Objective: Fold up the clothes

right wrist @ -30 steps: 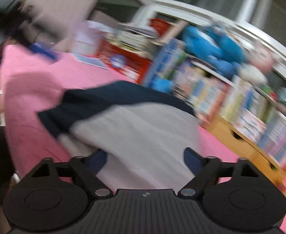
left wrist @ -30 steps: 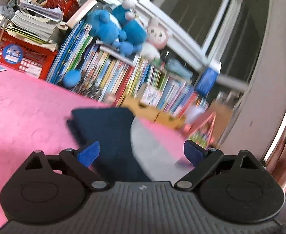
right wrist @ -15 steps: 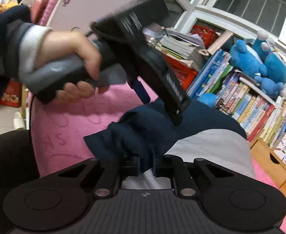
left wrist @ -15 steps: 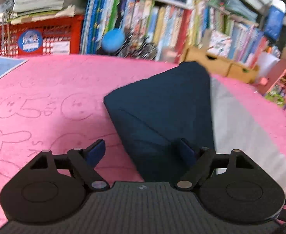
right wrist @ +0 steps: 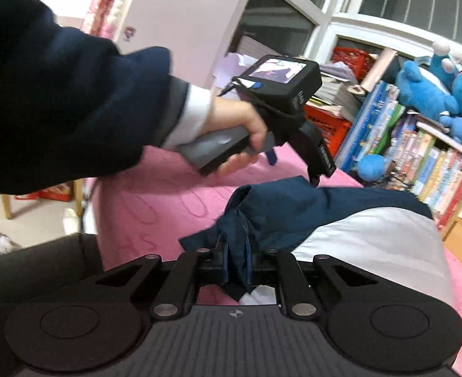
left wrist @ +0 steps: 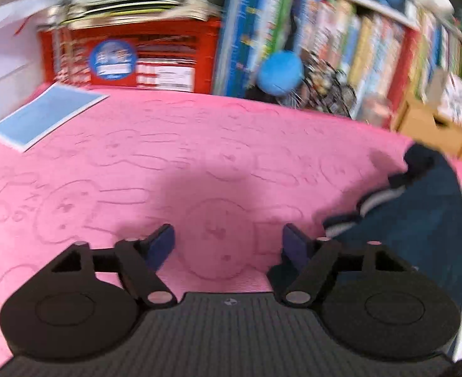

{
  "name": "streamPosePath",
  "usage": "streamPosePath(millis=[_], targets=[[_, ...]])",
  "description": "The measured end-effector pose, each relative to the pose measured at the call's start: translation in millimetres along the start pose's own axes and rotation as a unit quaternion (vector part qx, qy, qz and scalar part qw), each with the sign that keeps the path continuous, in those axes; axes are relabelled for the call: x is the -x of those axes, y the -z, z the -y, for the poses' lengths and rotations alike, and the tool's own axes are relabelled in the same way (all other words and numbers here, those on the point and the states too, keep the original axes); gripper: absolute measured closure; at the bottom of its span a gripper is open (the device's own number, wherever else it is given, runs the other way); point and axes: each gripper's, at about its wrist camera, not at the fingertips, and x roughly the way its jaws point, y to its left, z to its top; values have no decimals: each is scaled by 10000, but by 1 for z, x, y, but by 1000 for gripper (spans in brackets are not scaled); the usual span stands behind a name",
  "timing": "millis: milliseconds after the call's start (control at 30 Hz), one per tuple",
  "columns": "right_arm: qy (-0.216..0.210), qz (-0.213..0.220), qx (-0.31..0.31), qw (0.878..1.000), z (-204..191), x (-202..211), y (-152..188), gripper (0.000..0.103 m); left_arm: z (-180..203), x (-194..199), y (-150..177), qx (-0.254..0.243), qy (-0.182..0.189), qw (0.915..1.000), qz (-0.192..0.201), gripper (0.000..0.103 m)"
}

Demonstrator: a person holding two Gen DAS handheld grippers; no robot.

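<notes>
Navy-and-grey fabric garment with striped white-navy ribbing lies on the pink, bunny-embossed blanket; beside it, black tongs with blue pads.

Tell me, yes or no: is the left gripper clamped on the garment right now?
No: the left gripper is open over bare pink blanket, and the navy garment lies off to its right.

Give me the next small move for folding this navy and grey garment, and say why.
Probably bring the left tool rightward onto the garment's striped cuff and close. It is open over bare pink blanket with nothing between its fingers, while the right tool is shut on a navy fold. A second grip seems needed to fold evenly.
</notes>
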Motion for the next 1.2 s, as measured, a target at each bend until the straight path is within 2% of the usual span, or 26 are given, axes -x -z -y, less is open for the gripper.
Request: streamPosePath(millis=[100, 167, 233, 300, 333, 400, 433, 467, 533, 633, 700, 800, 833, 1000, 1100, 1167, 1200], targets=[[-380, 107, -334, 9987, 9, 6, 0, 83, 1, 37, 6, -34, 306, 9987, 415, 32], [-530, 166, -517, 9971, 12, 7, 0, 81, 15, 65, 19, -172, 536, 9959, 714, 27], [-681, 226, -699, 9950, 14, 8, -1, 79, 33, 88, 35, -398, 910, 9902, 981, 25], [-830, 285, -881, 9922, 17, 9, -1, 69, 52, 111, 58, -729, 1379, 9805, 1194, 16], [-905, 314, -972, 9906, 18, 9, -1, 67, 60, 118, 68, -866, 1536, 9769, 1211, 15], [-1054, 378, -1096, 9876, 18, 20, 1, 56, 74, 125, 88, -1157, 1824, 9700, 1113, 15], [-1082, 395, -1168, 9865, 19, 28, 4, 55, 80, 125, 97, -1292, 1840, 9688, 1039, 15], [-908, 380, -1230, 9875, 22, 35, 8, 55, 84, 124, 104, -1415, 1793, 9687, 977, 15], [-298, 305, -1340, 9901, 30, 50, 17, 55, 86, 118, 114, -1519, 1724, 9699, 806, 15], [617, 192, -1494, 9867, 41, 72, 32, 54, 82, 105, 130, -1549, 1478, 9760, 409, 13], [1224, 116, -1589, 9796, 49, 87, 41, 40, 77, 103, 141, -1572, 1369, 9771, 420, 9], [2126, 0, -1721, 9619, 61, 109, 56, 36, 72, 105, 145, -1608, 1335, 9770, 427, 9], [2302, -73, -1741, 9574, 63, 112, 59, 36, 70, 106, 145, -1594, 1334, 9773, 421, 9], [2550, -379, -1752, 9502, 67, 96, 62, 36, 69, 106, 145, -1622, 1311, 9771, 431, 7], [3101, -647, -1964, 9280, 82, 75, 54, 29, 69, 106, 148, -1640, 1297, 9769, 451, 6], [3445, -777, -2055, 9127, 91, 67, 57, 30, 66, 106, 148, -1663, 1299, 9765, 442, 4], [3655, -785, -2035, 9049, 95, 66, 60, 21, 65, 107, 148, -1674, 1300, 9763, 438, 4]])
